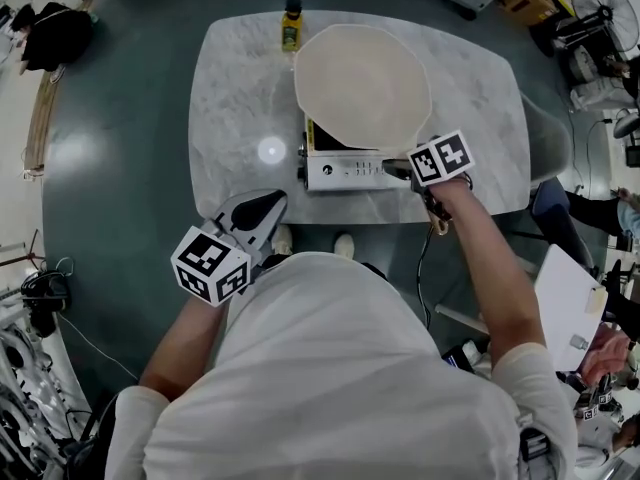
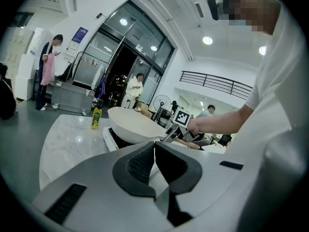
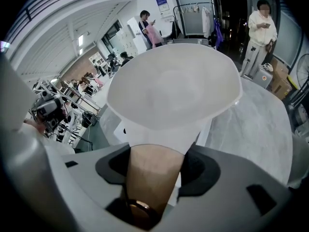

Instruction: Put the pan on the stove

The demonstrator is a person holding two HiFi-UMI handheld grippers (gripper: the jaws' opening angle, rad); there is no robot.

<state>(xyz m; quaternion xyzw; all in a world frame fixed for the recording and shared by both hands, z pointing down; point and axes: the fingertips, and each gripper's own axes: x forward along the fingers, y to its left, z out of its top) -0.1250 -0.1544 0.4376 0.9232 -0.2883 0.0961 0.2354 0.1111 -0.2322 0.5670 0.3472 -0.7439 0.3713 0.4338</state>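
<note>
The right tongs [image 3: 155, 166] are clamped on the pan [image 1: 362, 83] by its wooden handle [image 3: 152, 187], over the stove [image 1: 345, 168]. The left tongs [image 2: 154, 161] are closed on nothing. There's a bottle [image 1: 291, 26] behind on the bench [image 1: 240, 98].

Matt, smooth cream-white coating all over the wide round pan [image 1: 362, 86]; satin pale-brown wood on its handle [image 3: 154, 173]. Brushed silver metal along the flat stove [image 1: 345, 171] front. Glossy, polished grey-veined white marble for the oval table top [image 1: 240, 98]. Ribbed black rubber pads [image 2: 140, 166] in the matt grey plastic left gripper [image 2: 154, 146].
</note>
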